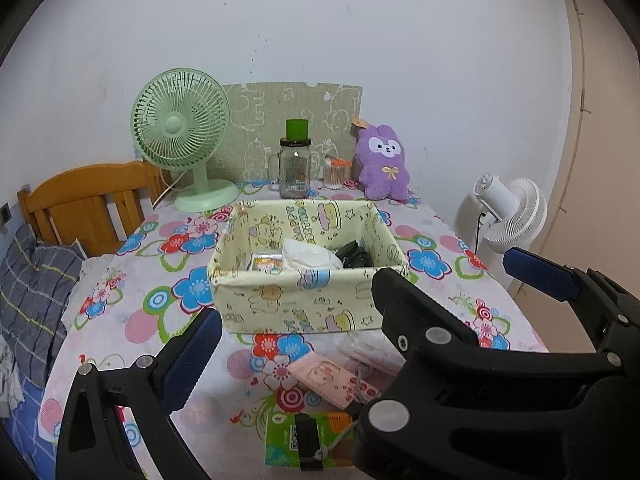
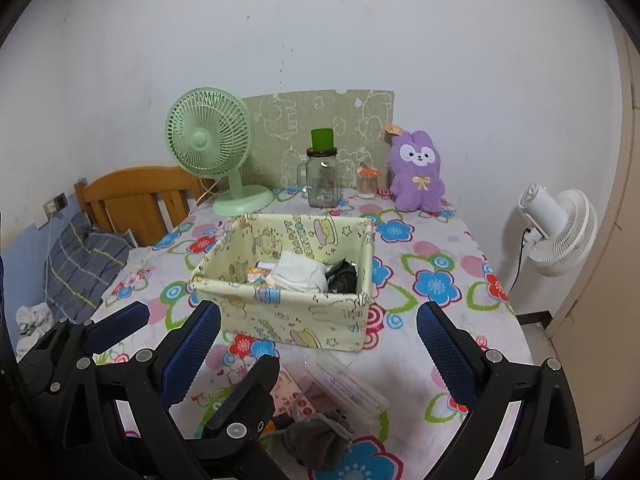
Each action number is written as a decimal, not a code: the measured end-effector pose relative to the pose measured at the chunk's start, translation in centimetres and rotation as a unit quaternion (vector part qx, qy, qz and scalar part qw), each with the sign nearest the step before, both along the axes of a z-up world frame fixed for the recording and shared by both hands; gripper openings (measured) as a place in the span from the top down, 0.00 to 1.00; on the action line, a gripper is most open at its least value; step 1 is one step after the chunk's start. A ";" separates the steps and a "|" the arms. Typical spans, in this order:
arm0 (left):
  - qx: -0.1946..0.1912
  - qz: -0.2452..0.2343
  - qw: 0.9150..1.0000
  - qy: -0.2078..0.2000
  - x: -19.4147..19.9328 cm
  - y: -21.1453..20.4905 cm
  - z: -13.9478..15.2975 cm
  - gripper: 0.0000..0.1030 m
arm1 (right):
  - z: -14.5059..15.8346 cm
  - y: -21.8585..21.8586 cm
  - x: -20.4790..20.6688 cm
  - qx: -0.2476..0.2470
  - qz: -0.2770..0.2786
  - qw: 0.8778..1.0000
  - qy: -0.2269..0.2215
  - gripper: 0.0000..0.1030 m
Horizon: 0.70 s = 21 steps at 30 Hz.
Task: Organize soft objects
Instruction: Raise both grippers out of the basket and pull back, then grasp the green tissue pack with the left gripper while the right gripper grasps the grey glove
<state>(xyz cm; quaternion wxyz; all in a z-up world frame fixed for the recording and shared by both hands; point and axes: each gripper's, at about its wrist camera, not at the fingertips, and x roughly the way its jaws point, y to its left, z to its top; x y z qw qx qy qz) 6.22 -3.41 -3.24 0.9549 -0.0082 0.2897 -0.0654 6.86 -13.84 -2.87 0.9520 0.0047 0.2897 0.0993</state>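
Observation:
A pale yellow fabric box (image 1: pixel 280 304) (image 2: pixel 280 312) stands mid-table, holding a white cloth (image 1: pixel 306 258) (image 2: pixel 298 274), a black item (image 1: pixel 354 258) (image 2: pixel 342 276) and a small colourful packet (image 1: pixel 266 264). In front of it lie a pink patterned pouch (image 1: pixel 332 380), a clear plastic packet (image 2: pixel 348 384), a grey drawstring pouch (image 2: pixel 320 436) and a green tissue pack (image 1: pixel 288 436). A purple plush rabbit (image 1: pixel 382 164) (image 2: pixel 418 174) sits at the back. My left gripper (image 1: pixel 360 308) is open and empty. My right gripper (image 2: pixel 320 340) is open and empty above the loose items. The right gripper shows in the left wrist view (image 1: pixel 460 280).
The table has a floral cloth (image 1: pixel 160 280). At the back stand a green desk fan (image 1: pixel 182 140) (image 2: pixel 212 148), a glass jar with green cap (image 1: pixel 295 168) (image 2: pixel 322 172) and a cotton swab tub (image 1: pixel 335 174). A white fan (image 2: pixel 560 232) stands right; a bed (image 2: pixel 88 260) lies left.

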 end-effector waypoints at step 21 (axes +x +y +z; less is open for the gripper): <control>0.005 -0.002 0.999 0.040 -1.0 -0.4 -5.6 0.00 | -5.5 -0.3 -1.6 0.010 -0.001 1.000 0.024 0.07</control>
